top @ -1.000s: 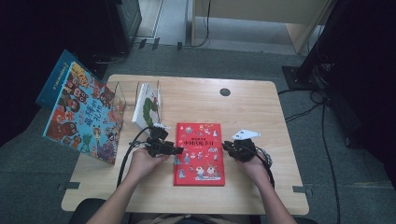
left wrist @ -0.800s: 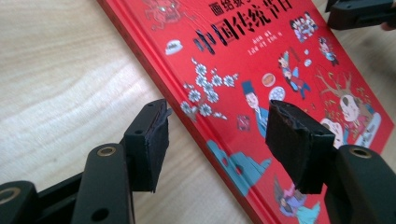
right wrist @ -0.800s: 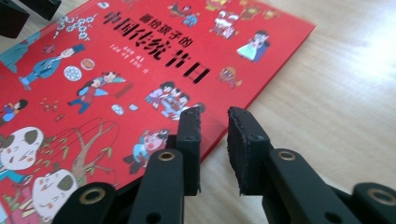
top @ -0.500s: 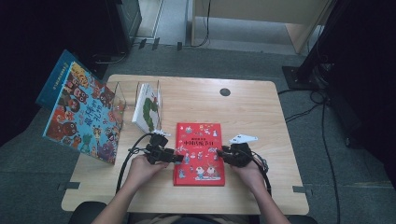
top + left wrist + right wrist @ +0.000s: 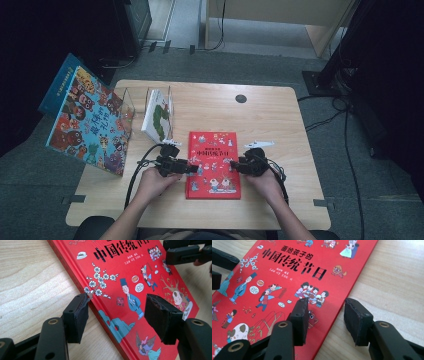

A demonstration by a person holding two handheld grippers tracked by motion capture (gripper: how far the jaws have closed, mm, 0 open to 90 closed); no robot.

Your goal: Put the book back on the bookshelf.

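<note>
Red book [image 5: 213, 162] titled 中国传统节日, left hand-held gripper [image 5: 116, 315] spread astride its edge

— What lies between the left gripper's [image 5: 117, 315] jaws?
— The spine edge of a red picture book [image 5: 130, 277] flat on the wooden table [image 5: 30, 282]; one pad over the wood, the other above the cover; jaws spread apart.
— Anything farther off?
— The right gripper [image 5: 185, 252] at the book's far edge; whether it touches, I cannot tell.

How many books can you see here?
3. A red book lies flat on the table between the two grippers, a white and green book stands in the clear rack, and a big colourful book leans at the table's left edge. More may be hidden.
</note>
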